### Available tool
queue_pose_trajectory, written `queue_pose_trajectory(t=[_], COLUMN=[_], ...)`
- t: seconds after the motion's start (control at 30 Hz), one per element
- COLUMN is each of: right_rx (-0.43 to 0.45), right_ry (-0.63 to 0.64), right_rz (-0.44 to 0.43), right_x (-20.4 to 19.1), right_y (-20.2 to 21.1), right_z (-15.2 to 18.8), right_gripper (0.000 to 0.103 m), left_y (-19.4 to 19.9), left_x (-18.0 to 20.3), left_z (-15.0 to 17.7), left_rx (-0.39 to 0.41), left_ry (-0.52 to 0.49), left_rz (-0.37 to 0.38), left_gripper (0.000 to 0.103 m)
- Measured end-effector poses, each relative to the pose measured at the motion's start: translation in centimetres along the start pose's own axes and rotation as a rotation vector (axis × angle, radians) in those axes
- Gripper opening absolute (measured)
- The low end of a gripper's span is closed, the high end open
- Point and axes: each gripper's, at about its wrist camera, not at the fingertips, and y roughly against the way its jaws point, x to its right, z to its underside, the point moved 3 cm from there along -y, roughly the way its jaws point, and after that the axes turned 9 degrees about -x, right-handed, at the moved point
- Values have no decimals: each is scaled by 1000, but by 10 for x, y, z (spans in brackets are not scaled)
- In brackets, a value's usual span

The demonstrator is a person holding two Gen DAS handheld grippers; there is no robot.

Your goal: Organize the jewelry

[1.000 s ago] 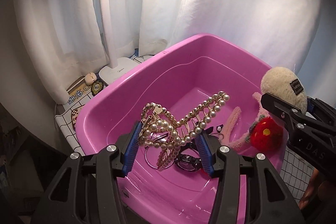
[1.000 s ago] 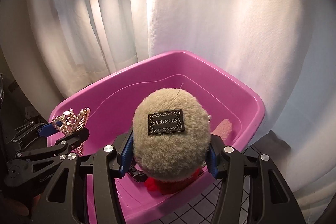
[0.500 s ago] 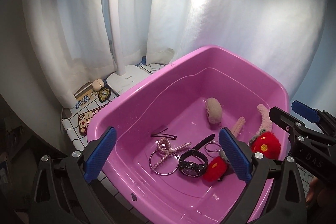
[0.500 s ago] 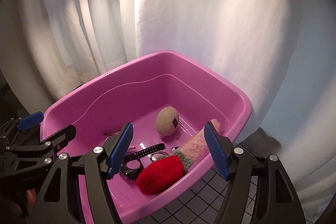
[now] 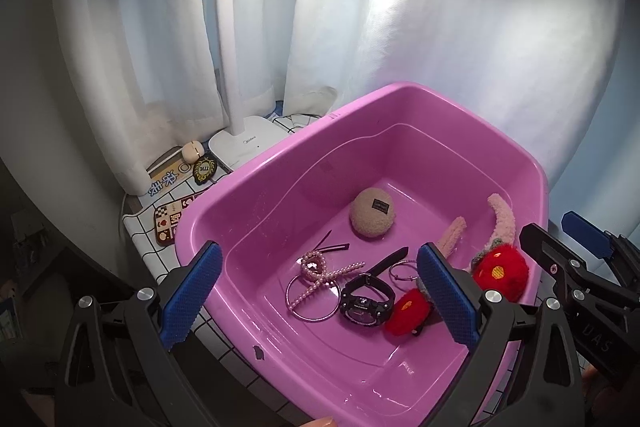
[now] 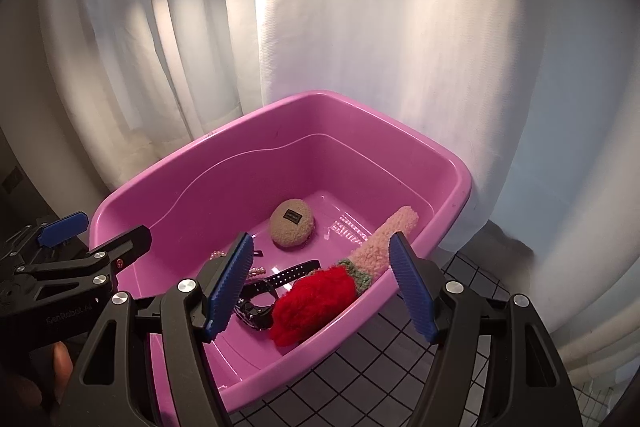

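White curtains (image 5: 140, 27) hang behind the surface (image 5: 152, 243), which wears a white cloth with a black grid. A white desk lamp (image 5: 248, 143) stands at the back left, its base just beside the pink tub (image 5: 248, 187); near that base lie a small cream-coloured object (image 5: 193, 151), a dark oval badge (image 5: 203, 169) and a checkered coaster (image 5: 170, 223).

Inside the tub, the beige fuzzy clip (image 5: 372, 213) with its dark label rests toward the far middle of the floor. Nearer lie a thin black hairpin (image 5: 332, 247), a pearl clip (image 5: 320, 273) crossing a large silver hoop (image 5: 312, 297), a smaller silver hoop (image 5: 402, 271), and a black watch (image 5: 366, 301) with its strap reaching back. A red strawberry headband (image 5: 498, 271) of pink plush leans against the right wall, one red berry on the floor beside the watch.

The left tool (image 5: 320, 303) hangs above the near left rim, its blue pads spread wide and holding nothing; the pearl clip, hoops and watch show between them, lower down. The right tool (image 6: 320, 287) hangs over the tub's right rim, likewise spread wide and empty, with the red berry and pink band framed between its fingers and the beige clip farther off, apart from both tools
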Motion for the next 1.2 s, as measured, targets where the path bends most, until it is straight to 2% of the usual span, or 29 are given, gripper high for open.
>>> queue_pose_trajectory(t=[0.4, 1.2], right_rx=[9, 22], right_ry=[9, 7], right_rz=[5, 5], right_x=[-3, 2], right_y=[9, 20], right_z=[6, 9], right_gripper=[67, 67], left_y=[9, 14], left_x=[1, 5], left_z=[3, 7], left_rx=[16, 12], left_ry=[-17, -18], left_rz=[-66, -73], left_gripper=[96, 96])
